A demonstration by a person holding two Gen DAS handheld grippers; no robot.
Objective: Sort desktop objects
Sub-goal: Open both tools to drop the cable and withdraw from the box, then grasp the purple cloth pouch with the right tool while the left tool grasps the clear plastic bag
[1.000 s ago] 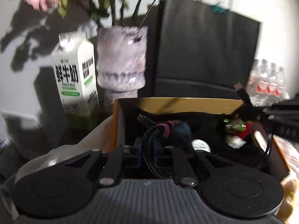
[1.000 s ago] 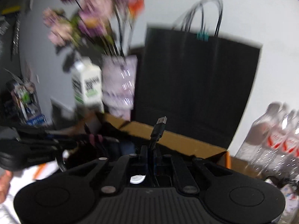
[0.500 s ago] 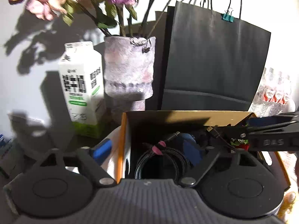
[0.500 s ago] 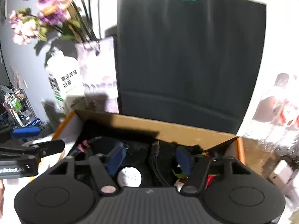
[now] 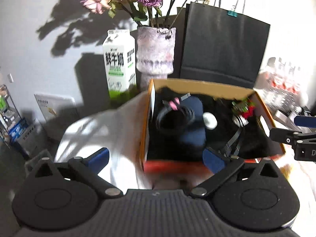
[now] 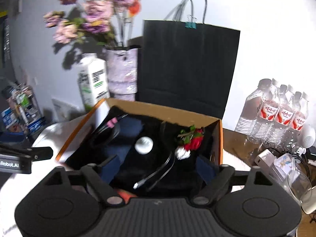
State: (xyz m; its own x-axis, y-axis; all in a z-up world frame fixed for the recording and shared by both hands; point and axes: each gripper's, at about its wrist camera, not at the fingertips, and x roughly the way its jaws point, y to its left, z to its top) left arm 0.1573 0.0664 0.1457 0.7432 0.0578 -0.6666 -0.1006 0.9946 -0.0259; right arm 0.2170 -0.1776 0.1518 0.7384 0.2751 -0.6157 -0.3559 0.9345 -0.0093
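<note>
The cardboard box (image 5: 199,85) is being shown open-topped on the tabletop (image 6: 235,140), in front of a black paper bag (image 5: 223,45) and a pale vase (image 5: 156,51) of faded flowers. Inside it, a coiled black cable (image 5: 173,116) banded with a pink tie is being seen lying against the left wall, partly over a dark blue pouch (image 5: 192,130). A small white round object (image 5: 210,118) is being seen just beside the pouch, and a red and green item (image 5: 244,108) near the right wall. A second, thinner cable (image 6: 156,173) with a light plug is being shown lying loose in the near part of the box, in the right wrist view.

The left tool (image 5: 156,158) is being held spread wide over the box's near left corner, its jaws having just been opening, with nothing pressed between the blue pads. The right tool (image 6: 156,167) is likewise being held wide above the box's near edge, its jaws having just been opening, and no cable is being gripped.

A milk carton (image 5: 118,63) is being seen standing left of the vase, and water bottles (image 6: 280,110) to the right of the box.
</note>
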